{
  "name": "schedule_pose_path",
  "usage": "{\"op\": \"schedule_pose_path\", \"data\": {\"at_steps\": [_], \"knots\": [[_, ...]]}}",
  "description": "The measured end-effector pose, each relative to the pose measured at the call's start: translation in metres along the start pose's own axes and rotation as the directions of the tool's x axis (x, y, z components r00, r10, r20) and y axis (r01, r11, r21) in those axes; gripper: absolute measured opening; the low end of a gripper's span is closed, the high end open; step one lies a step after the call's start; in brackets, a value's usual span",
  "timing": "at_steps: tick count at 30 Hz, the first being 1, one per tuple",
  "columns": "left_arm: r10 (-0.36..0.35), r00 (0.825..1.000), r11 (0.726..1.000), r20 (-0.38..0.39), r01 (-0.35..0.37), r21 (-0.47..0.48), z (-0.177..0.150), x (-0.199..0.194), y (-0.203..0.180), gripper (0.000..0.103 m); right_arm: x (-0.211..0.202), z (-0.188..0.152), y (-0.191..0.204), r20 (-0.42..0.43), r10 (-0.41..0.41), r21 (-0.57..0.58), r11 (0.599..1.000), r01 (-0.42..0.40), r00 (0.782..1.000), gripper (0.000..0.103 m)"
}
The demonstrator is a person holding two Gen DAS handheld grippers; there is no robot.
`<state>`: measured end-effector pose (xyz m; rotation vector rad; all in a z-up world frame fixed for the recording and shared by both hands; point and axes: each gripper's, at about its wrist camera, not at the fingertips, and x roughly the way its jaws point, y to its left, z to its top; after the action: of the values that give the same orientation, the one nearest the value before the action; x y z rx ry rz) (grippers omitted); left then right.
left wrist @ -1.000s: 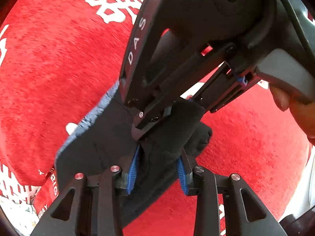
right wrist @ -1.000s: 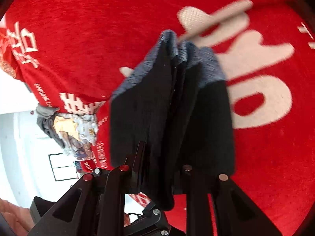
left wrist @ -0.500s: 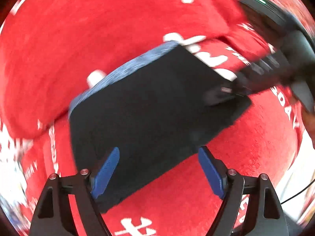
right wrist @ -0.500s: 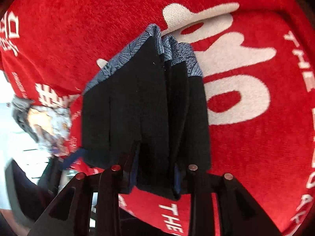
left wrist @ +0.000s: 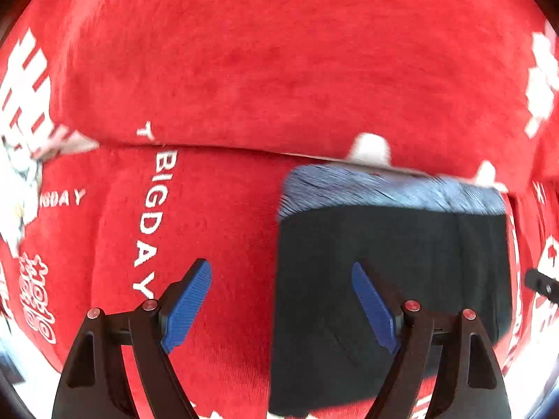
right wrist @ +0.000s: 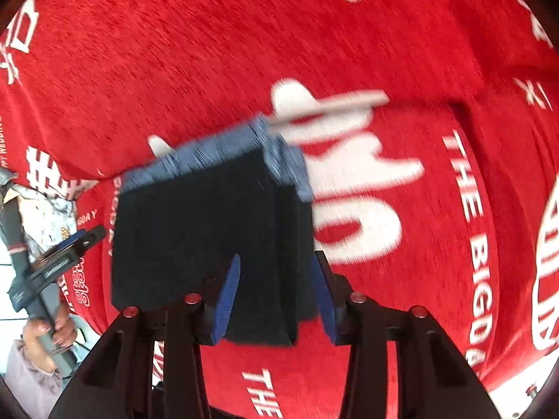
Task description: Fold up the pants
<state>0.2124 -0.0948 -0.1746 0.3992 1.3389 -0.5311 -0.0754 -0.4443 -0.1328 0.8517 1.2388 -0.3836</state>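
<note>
Pants (right wrist: 209, 230) folded into a dark bundle on the red cloth (left wrist: 244, 70); right gripper (right wrist: 276, 296) straddles their edge, jaws just been easing apart, pads clear; left gripper (left wrist: 279, 305) wide, empty, one finger over the bundle

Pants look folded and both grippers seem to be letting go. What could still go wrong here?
1. The right gripper has just been opening, but the folded pants still sit between its fingers; lifting could snag a layer and undo the fold.
2. The left gripper is open, one finger over the pants' edge; sweeping sideways might drag it.
</note>
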Motion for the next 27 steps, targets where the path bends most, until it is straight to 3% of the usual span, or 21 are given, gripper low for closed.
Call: {"op": "schedule_pose_path", "data": {"at_steps": [4, 7, 9, 10, 11, 12, 22, 25, 27], "knots": [[-0.004, 0.997, 1.000, -0.075, 0.003, -0.013, -0.001, 0.034, 0.004, 0.083, 0.022, 0.024, 0.036, -0.015, 0.027, -0.097, 0.995, -0.028, 1.000, 0.040], [0.018, 0.998, 1.000, -0.068, -0.016, 0.016, -0.010, 0.040, -0.003, 0.084, 0.056, 0.023, 0.042, -0.104, -0.034, -0.136, 0.991, 0.020, 0.994, 0.039], [0.006, 0.997, 1.000, -0.071, -0.006, 0.012, -0.012, 0.038, -0.002, 0.084, 0.065, 0.015, 0.036, -0.117, -0.060, -0.146, 0.988, 0.042, 0.991, 0.038], [0.001, 0.997, 1.000, -0.077, 0.000, 0.011, -0.013, 0.036, -0.001, 0.085, 0.064, 0.013, 0.033, -0.105, -0.049, -0.140, 0.990, 0.034, 0.993, 0.038], [-0.011, 0.996, 1.000, -0.086, 0.012, 0.010, -0.013, 0.036, 0.001, 0.097, 0.061, 0.010, 0.028, -0.103, -0.043, -0.121, 0.992, 0.030, 0.994, 0.038], [-0.018, 0.995, 1.000, -0.101, 0.019, 0.010, -0.012, 0.038, 0.002, 0.103, 0.060, 0.009, 0.027, -0.106, -0.048, -0.106, 0.994, 0.037, 0.993, 0.038], [-0.030, 0.992, 0.999, -0.120, 0.032, 0.016, -0.020, 0.044, 0.001, 0.103, 0.052, -0.009, 0.023, -0.103, -0.017, -0.030, 0.999, 0.014, 0.995, 0.040], [-0.029, 0.992, 0.999, -0.121, 0.032, 0.023, -0.022, 0.047, 0.004, 0.103, 0.052, -0.010, 0.017, -0.101, 0.004, 0.007, 1.000, -0.003, 0.995, 0.045], [-0.026, 0.992, 0.999, -0.121, 0.030, 0.031, -0.022, 0.047, 0.003, 0.103, 0.051, -0.011, 0.012, -0.096, -0.007, 0.014, 1.000, 0.009, 0.995, 0.061]]}}
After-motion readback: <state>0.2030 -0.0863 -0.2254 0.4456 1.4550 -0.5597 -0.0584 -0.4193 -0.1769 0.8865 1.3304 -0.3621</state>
